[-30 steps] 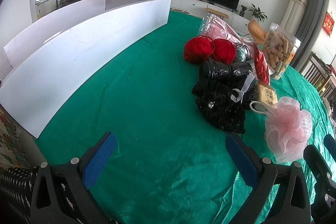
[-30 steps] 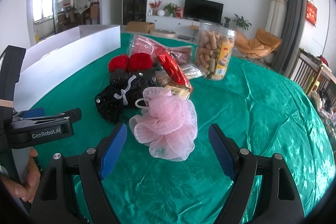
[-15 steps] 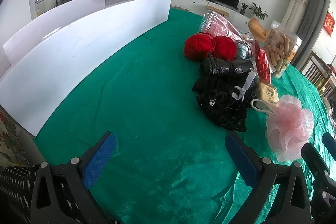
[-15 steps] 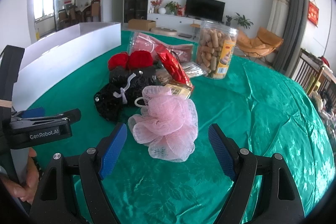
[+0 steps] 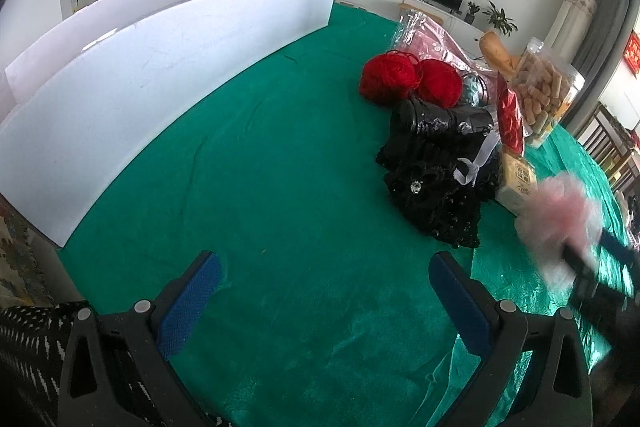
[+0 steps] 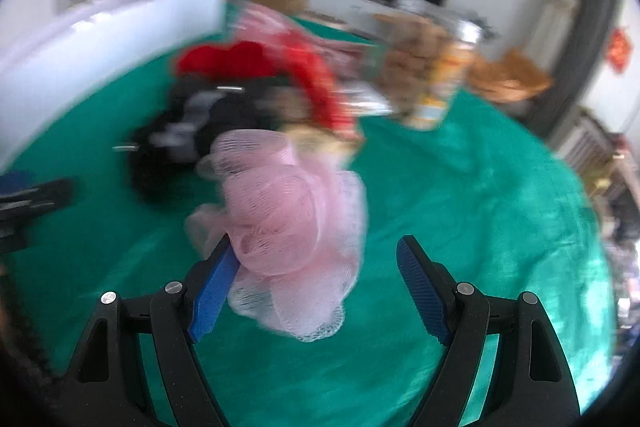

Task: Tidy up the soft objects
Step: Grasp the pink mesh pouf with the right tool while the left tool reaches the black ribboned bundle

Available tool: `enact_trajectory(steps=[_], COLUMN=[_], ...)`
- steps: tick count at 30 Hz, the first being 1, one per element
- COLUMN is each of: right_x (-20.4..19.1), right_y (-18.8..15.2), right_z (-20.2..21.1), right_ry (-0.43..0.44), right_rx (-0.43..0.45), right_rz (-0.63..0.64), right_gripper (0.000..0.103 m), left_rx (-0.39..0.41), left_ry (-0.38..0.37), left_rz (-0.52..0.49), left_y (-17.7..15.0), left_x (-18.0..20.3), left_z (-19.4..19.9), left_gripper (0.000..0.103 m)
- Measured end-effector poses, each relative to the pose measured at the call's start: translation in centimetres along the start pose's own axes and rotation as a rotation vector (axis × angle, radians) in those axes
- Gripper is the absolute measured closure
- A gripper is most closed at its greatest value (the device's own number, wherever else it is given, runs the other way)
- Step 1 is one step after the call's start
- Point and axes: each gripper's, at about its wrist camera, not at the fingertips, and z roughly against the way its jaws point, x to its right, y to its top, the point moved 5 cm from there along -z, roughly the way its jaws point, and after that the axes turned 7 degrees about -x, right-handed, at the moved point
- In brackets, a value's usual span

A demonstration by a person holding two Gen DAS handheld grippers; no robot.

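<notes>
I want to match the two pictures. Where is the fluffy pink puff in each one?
Left wrist view: the pink puff is at the right edge, blurred, by the black fabric pile.
Right wrist view: the puff is in the middle, between the open right gripper fingers.
Shared landmark: the biscuit jar.

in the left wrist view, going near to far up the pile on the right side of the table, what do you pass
pink mesh pouf → black beaded fabric → shiny black roll → red yarn balls → clear bag with pink inside
</notes>
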Motion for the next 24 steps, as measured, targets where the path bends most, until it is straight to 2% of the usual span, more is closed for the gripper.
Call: enact_trajectory(steps=[2,3,6,10,13,16,18,22,24], right_x=[3.1,3.7,4.0,2.8,2.0,1.6,1.7,1.7,1.6], right_y=[0.7,0.8,0.2,-3.0,-4.9,-5.8,-6.1,-6.4,-6.3], right_z=[-0.1,0.1,1.0,1.0,0.3,-0.5,-0.6,-0.7,-0.6], right_ry=[0.055,0.078,0.105,0.169,0.18,0.186,0.199,0.211,0.207], right_rx=[-0.009,-0.007,-0.009,-0.06,-0.09,-0.117,-0.109,-0.086,-0.081], right_rz=[-0.127,-0.149,-0.125,-0.116,-0.121,-0.125,-0.137,-0.153,-0.154], right_gripper=[0.021,0.021,0.021,0.021,0.021,0.021,0.021,0.02,0.019], left_rx=[-0.006,-0.011,-0.03,-0.043,-0.046,-0.088,-0.111,-0.137,-0.157], left_ry=[-0.002,-0.005,-0.013,-0.027,-0.039,-0.065,-0.085,-0.075,-0.091], left_rz=[0.005,0.009,0.015,0.014,0.003,-0.013,-0.058,-0.258,-0.313], left_y=[0.0,0.0,0.0,-0.1,-0.1,0.3,1.0,3.5,4.8], left_x=[-0.1,-0.1,-0.1,-0.1,0.1,0.7,1.6,4.4,5.8], left_z=[-0.1,-0.3,-0.7,-0.8,-0.9,-1.4,-1.9,-3.0,-3.8], left_gripper=[0.0,0.0,0.0,0.0,0.0,0.0,0.0,0.0,0.0])
